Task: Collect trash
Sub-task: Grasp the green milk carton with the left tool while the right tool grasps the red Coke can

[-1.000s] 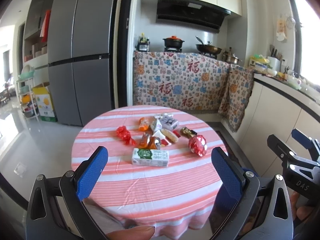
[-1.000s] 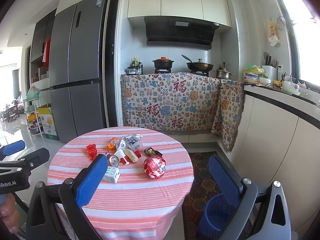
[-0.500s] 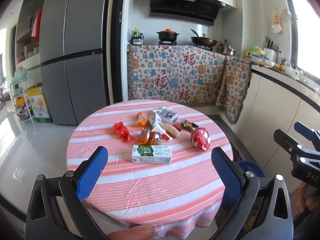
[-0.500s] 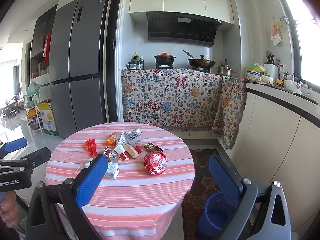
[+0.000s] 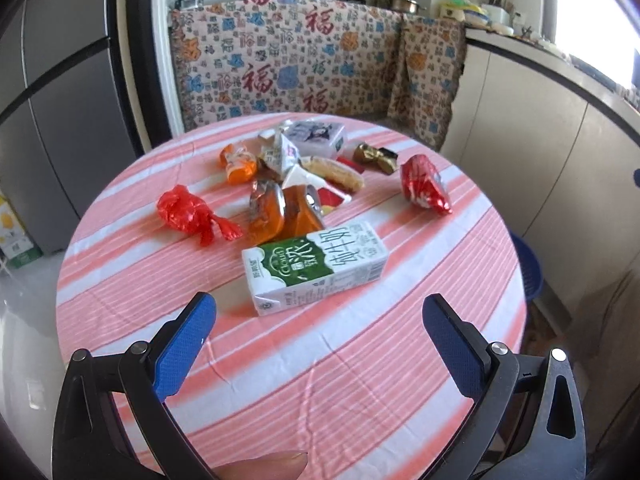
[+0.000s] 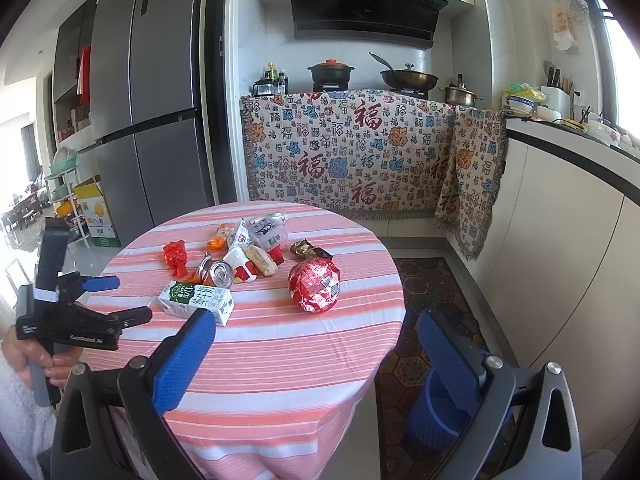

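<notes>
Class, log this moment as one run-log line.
left gripper: open, near milk carton | right gripper: open, empty | trash on table | blue bin on floor

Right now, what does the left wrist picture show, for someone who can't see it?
A green-and-white milk carton lies on its side on a round table with a pink striped cloth, just beyond the open blue jaws of the left gripper. Behind it lie wrappers and crushed cans.

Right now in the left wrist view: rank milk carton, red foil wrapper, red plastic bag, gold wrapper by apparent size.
1. milk carton, nearest the camera, so enlarged
2-3. red plastic bag and red foil wrapper: look alike, no ranking
4. gold wrapper, farthest
</notes>
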Action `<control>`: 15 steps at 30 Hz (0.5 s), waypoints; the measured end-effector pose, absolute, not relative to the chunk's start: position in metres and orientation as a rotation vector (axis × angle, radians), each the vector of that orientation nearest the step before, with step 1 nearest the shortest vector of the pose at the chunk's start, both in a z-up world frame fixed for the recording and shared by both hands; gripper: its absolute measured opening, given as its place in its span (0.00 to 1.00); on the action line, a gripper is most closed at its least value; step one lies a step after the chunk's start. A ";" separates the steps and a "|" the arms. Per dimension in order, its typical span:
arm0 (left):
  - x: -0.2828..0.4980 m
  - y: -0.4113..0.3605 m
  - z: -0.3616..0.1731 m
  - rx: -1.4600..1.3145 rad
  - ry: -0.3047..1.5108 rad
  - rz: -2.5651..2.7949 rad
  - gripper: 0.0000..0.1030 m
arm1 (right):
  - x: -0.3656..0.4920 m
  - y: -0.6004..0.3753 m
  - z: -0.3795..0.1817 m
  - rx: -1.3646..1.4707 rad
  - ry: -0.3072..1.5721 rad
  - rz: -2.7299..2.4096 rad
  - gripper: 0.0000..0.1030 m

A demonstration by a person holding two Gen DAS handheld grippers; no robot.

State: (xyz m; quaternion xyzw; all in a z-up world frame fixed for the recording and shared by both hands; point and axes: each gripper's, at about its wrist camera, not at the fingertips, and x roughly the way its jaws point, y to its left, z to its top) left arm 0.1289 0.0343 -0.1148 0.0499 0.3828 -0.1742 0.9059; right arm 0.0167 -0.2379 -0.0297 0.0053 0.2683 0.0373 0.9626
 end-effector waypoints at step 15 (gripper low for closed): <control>0.212 0.036 -0.158 0.087 0.873 -0.584 1.00 | 0.027 -0.238 -0.044 0.013 0.607 0.072 1.00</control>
